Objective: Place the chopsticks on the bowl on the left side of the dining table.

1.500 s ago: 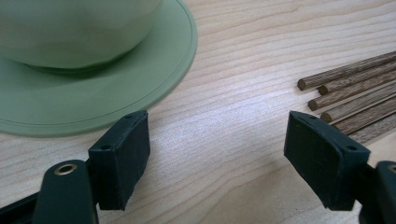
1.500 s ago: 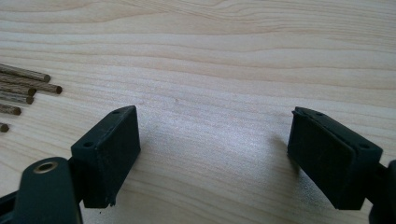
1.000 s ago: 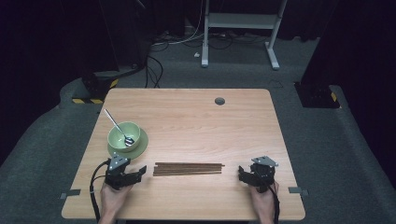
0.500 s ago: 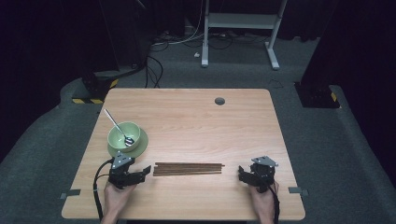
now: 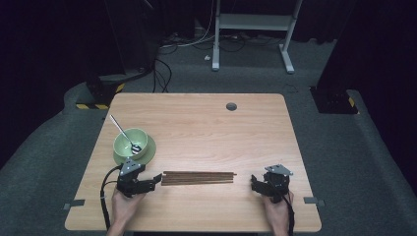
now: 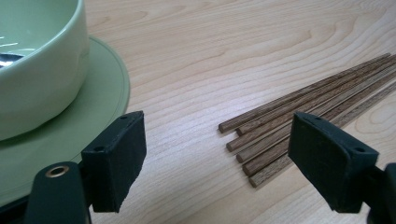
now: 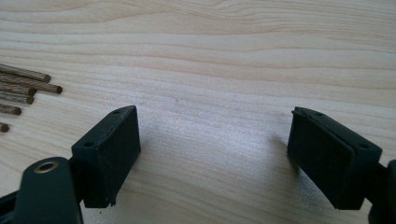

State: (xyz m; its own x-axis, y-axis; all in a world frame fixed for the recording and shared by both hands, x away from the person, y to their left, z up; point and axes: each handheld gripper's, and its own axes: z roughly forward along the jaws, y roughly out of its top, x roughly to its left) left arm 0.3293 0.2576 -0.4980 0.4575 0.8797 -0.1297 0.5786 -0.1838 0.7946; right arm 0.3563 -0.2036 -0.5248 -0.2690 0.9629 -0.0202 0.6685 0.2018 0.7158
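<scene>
Several brown wooden chopsticks (image 5: 197, 177) lie side by side in a row near the table's front edge. Their blunt ends (image 6: 247, 149) sit just ahead of my left gripper (image 6: 217, 161), which is open and low over the wood with nothing between its jaws. In the high view that left gripper (image 5: 153, 181) is at the row's left end. My right gripper (image 5: 254, 183) rests a short way off the row's right end, open and empty; the chopstick tips (image 7: 28, 88) show at the left of its view (image 7: 215, 154).
A pale green bowl (image 5: 130, 143) with a metal spoon (image 5: 123, 133) in it stands on a green saucer (image 5: 147, 152), just behind the left gripper. The saucer's rim (image 6: 112, 88) is close to the left jaw. A round cable hole (image 5: 231, 106) sits at the table's back.
The left gripper has turned and slid a little right, toward the left ends of the chopsticks. The right gripper has stayed put.
</scene>
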